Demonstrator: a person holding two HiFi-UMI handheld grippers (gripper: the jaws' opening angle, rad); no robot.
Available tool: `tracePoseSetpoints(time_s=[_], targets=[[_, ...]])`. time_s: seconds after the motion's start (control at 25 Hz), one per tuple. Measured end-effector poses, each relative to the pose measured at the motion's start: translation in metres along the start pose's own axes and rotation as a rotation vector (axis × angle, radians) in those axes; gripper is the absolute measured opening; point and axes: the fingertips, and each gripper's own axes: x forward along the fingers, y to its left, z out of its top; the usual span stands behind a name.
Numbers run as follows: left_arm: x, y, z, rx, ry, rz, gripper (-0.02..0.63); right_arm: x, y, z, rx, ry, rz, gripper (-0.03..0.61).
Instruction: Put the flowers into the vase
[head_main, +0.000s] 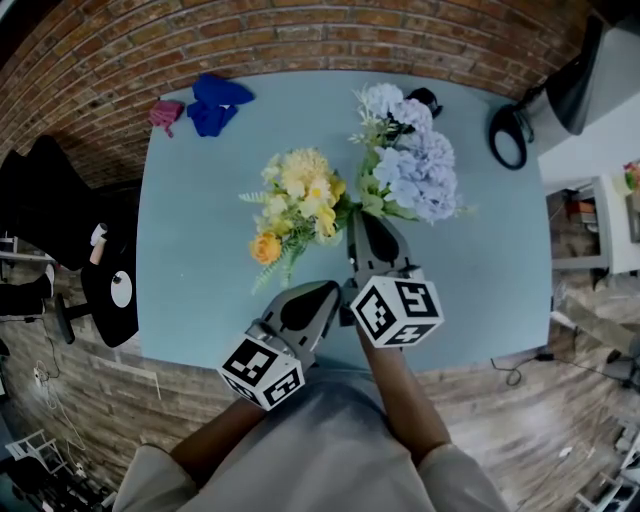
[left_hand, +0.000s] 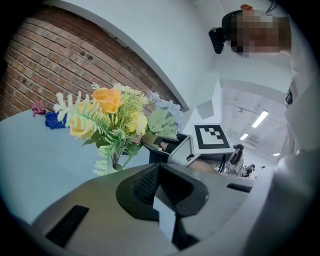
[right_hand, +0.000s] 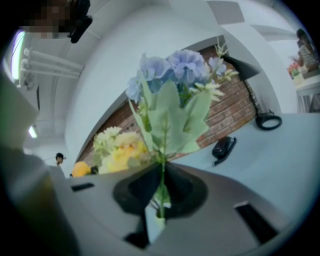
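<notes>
Blue flowers (head_main: 410, 165) are held upright by the stem, clamped in the right gripper (head_main: 356, 218) beside the yellow bunch (head_main: 298, 200), seemingly for lowering into the vase (left_hand: 107, 169); the left gripper (head_main: 330, 292) is seen closed and empty.

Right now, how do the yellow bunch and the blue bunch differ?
The yellow bunch has yellow and orange blooms; the blue bunch has pale blue ones. The blue bunch's stem is clamped in the right gripper; the yellow bunch stands upright, unheld. Both carry green leaves.
</notes>
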Motion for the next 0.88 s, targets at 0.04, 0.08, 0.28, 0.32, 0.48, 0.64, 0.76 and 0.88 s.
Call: tracePoseSetpoints(time_s=[0.04,0.08,0.28,0.32,0.48,0.64,0.76,0.88], targets=[[0.000,0.000,0.001,-0.004,-0.001,0.001,0.018,0.001,0.000,-0.001,0.001,0.008,0.002,0.040],[0.000,0.000,0.002,-0.007,-0.003,0.002,0.018,0.001,-0.001,-0.002,0.003,0.016,0.003,0.040],[-0.003,-0.001,0.005,-0.017,-0.011,-0.002,0.018,0.000,-0.001,-0.008,0.003,0.050,0.008,0.041],[-0.003,-0.001,0.005,-0.019,-0.012,-0.003,0.018,-0.001,-0.002,-0.009,0.003,0.054,0.008,0.041],[-0.003,-0.002,0.006,-0.025,-0.015,-0.003,0.018,-0.001,-0.002,-0.010,-0.005,0.060,0.007,0.041],[-0.005,0.000,0.007,-0.035,-0.020,-0.002,0.018,0.000,0.002,-0.013,-0.020,0.069,0.015,0.041],[-0.007,0.000,0.011,-0.044,-0.029,0.001,0.018,0.002,0.003,-0.015,-0.018,0.087,0.029,0.041],[-0.011,-0.002,0.018,-0.041,-0.043,0.005,0.018,0.002,0.002,-0.016,-0.024,0.104,0.039,0.041]])
